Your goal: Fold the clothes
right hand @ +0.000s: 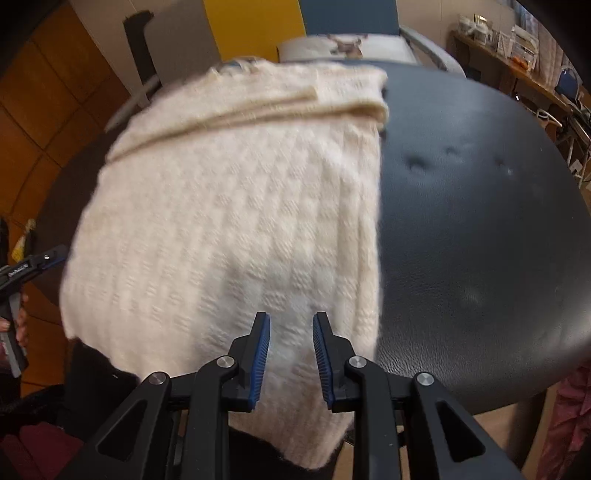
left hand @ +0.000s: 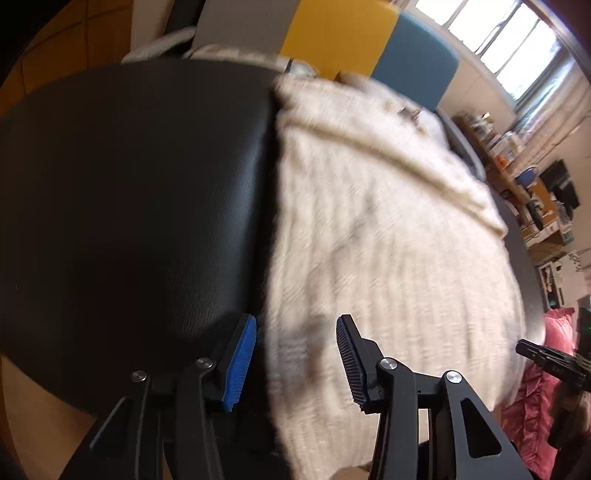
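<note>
A cream knitted garment [left hand: 376,221] lies folded on a black padded round table [left hand: 129,192], with a folded strip across its far end. My left gripper [left hand: 295,328] is open and empty, hovering over the garment's near left edge. In the right wrist view the same garment [right hand: 236,221] covers the left half of the table [right hand: 472,221] and hangs a little over the near edge. My right gripper [right hand: 291,325] is open and empty, just above the garment's near right part. The left gripper [right hand: 33,264] shows at the far left there; the right gripper [left hand: 546,360] shows at the far right of the left view.
Yellow [left hand: 340,33] and blue [left hand: 417,62] panels stand behind the table. A chair with a printed cushion [right hand: 343,46] is beyond the far edge. Cluttered shelves [left hand: 532,177] run along the right wall. Pink fabric [left hand: 532,398] lies low at the right.
</note>
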